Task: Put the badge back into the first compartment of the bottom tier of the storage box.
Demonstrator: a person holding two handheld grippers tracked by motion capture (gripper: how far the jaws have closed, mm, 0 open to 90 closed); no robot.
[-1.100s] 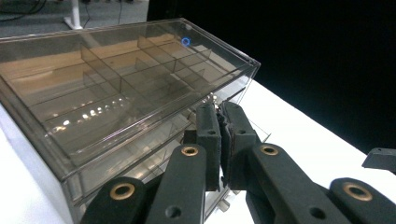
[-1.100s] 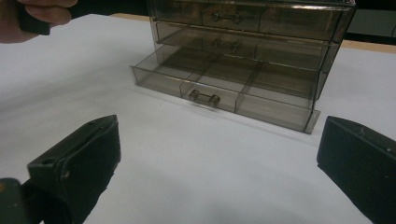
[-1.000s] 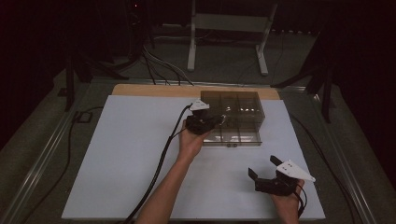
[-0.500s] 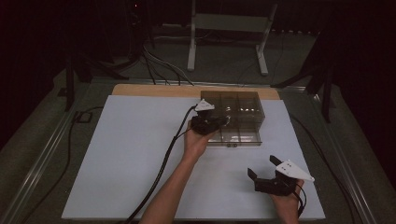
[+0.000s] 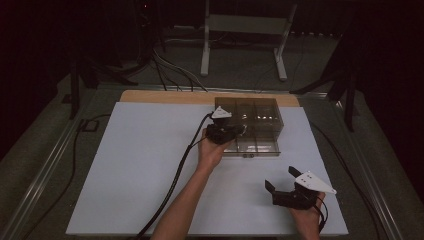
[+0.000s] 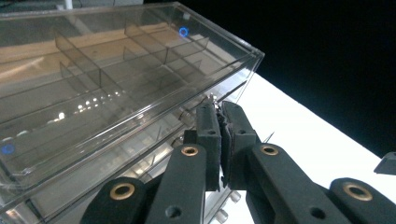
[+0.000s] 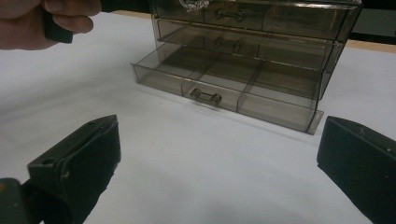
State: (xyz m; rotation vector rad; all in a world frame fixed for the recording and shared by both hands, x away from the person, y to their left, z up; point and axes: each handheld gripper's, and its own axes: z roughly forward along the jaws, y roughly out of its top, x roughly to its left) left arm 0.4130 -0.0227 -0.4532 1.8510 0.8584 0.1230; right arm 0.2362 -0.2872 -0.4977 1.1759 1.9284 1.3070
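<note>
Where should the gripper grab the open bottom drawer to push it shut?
Probably the small handle in the middle of the bottom drawer front, approached from the front: it sticks out from the flat, clear face, and the drawer slides straight back into the organizer.

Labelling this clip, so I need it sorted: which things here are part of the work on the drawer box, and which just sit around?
In the job:
- clear drawer box, bottom drawer pulled out
- left tongs, shut at its front
- right tongs, open, waiting

Lying about:
- white table sheet
- metal stand
- floor cables
</note>
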